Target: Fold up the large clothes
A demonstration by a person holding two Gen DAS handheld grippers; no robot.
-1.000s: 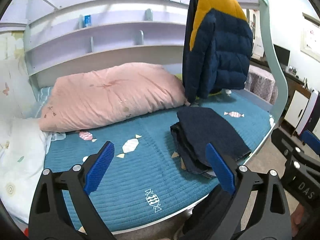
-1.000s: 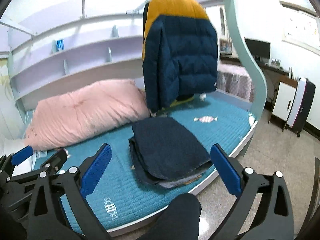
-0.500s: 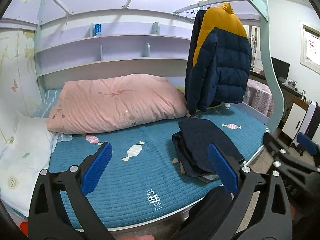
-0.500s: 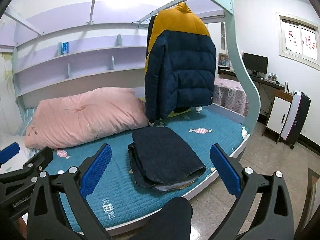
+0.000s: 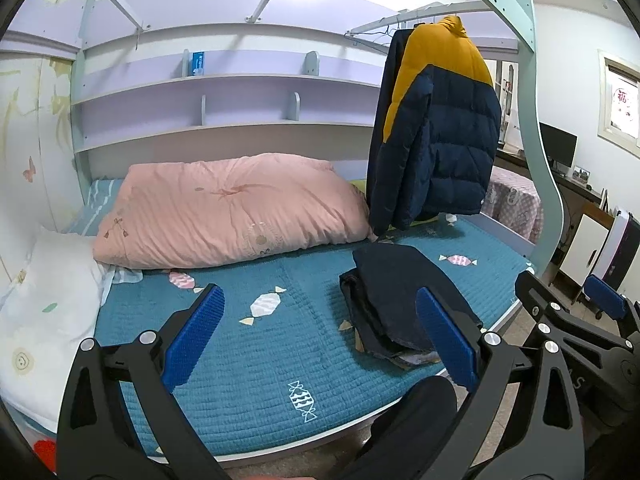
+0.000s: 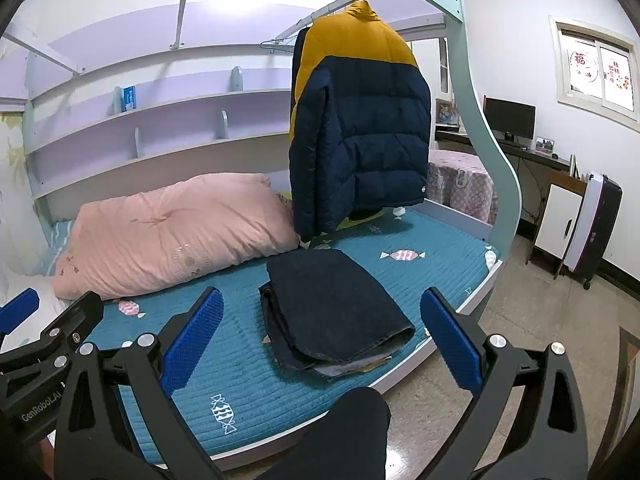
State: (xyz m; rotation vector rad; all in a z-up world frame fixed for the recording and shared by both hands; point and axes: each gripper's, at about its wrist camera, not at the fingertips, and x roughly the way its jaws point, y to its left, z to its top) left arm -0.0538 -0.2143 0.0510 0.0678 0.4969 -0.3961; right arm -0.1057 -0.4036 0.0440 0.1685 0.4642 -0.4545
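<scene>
left gripper [image 5: 320, 336] fingers wide, empty | right gripper [image 6: 322, 338] fingers wide, empty | window [image 6: 598, 68] right view only

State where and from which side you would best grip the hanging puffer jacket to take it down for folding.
Probably the yellow shoulders of the puffer jacket, one in each open gripper, coming from the room side: it hangs upright from the rail, so its weight sits there.
</scene>
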